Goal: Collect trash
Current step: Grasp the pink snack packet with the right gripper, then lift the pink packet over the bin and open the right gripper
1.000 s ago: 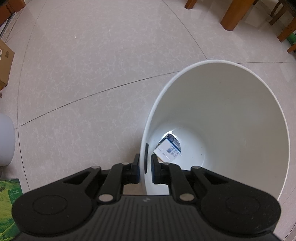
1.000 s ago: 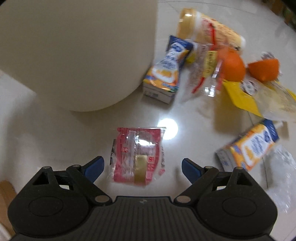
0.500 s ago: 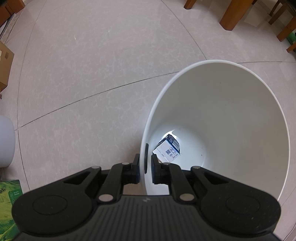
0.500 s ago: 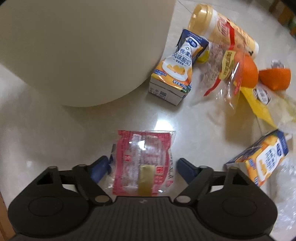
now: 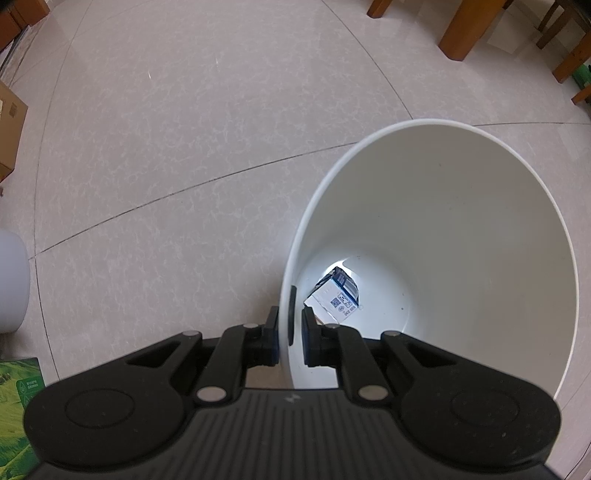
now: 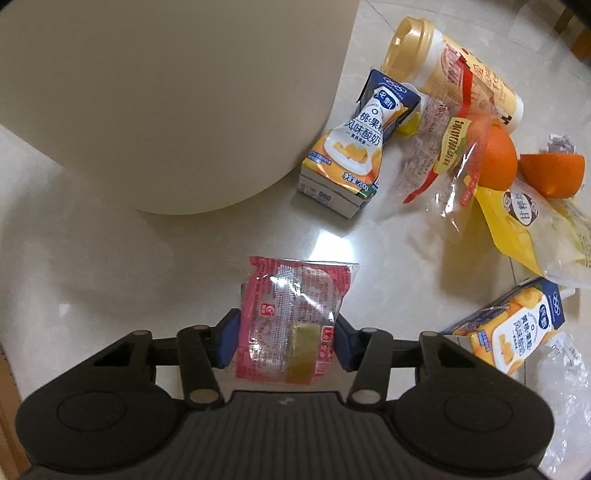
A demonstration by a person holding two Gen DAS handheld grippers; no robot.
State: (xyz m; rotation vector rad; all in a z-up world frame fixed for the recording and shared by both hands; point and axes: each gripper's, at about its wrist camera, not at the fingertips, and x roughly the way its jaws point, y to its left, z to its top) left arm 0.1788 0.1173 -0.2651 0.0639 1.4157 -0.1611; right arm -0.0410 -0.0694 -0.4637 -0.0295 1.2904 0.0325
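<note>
My left gripper (image 5: 290, 334) is shut on the near rim of a white trash bin (image 5: 461, 229), one finger outside and one inside the wall. A blue and white carton (image 5: 336, 295) lies at the bin's bottom. In the right wrist view, my right gripper (image 6: 286, 338) has closed onto a pink plastic snack wrapper (image 6: 291, 317) on the floor, its blue pads pressing both sides. The bin's outer wall (image 6: 166, 96) fills the upper left of that view.
More litter lies to the right: a yoghurt carton (image 6: 354, 147) against the bin, a yellow-lidded cup (image 6: 454, 70), clear wrappers (image 6: 447, 155), orange peels (image 6: 524, 162), a yellow pouch (image 6: 517, 218), another carton (image 6: 517, 328). Wooden furniture legs (image 5: 469, 29) and a cardboard box (image 5: 11, 129) stand farther off.
The right gripper moved forward around the pink wrapper and its fingers closed from wide open onto it. The left gripper held still on the bin rim.
</note>
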